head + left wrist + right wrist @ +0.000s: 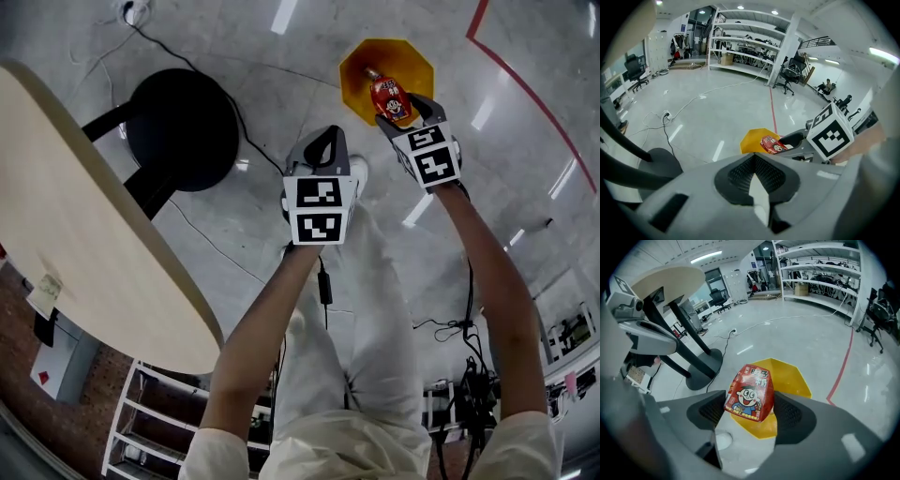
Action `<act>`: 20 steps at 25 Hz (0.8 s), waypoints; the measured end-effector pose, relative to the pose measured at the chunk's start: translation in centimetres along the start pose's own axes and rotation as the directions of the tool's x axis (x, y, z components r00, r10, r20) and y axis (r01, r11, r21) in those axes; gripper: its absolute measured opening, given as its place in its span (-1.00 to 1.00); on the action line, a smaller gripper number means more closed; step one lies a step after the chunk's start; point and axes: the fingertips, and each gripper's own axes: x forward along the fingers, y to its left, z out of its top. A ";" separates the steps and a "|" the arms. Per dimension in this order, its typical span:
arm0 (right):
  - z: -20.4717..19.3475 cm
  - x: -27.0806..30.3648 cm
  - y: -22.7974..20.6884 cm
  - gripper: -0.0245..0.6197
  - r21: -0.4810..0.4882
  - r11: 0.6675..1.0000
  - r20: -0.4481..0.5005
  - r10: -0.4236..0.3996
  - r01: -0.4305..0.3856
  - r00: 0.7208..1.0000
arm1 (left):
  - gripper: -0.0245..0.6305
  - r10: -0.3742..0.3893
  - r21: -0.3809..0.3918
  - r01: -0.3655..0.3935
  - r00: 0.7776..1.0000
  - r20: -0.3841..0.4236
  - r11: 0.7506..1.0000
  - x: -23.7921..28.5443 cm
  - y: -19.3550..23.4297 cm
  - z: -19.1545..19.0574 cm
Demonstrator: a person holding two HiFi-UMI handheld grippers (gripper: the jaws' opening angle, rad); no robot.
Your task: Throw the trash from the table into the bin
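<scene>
Two hand-held grippers hang over a glossy grey floor (244, 234) beside a pale, rounded counter (75, 216). The right gripper (403, 108) pinches a red snack packet (389, 97) printed with a cartoon face, its fingers clamped on either side of the packet, which sits above the open mouth of a yellow bin (356, 75) standing on the floor. The left gripper (323, 141), just beside it and nearer the counter's black round base (183, 127), carries nothing, its fingers pressed together at the tips. A red line (534, 94) marks the floor beyond the bin, and a black cable (202, 234) trails past the base.
</scene>
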 end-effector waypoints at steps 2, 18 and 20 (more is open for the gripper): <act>-0.1 1.6 -0.3 0.10 0.002 1.000 -0.004 -0.001 0.001 1.000 | -0.91 0.002 0.004 -0.002 1.000 0.002 1.000 1.4 0.8 -0.4; -2.4 6.5 -1.7 0.13 -0.037 0.999 -0.041 0.005 -0.007 0.999 | -0.91 -0.002 0.005 0.003 0.999 -0.037 1.000 6.4 2.5 -4.9; -2.2 6.1 -1.5 0.18 -0.034 0.999 -0.035 0.010 -0.011 0.999 | -0.91 0.000 0.006 0.001 0.999 -0.044 1.000 6.1 2.3 -4.8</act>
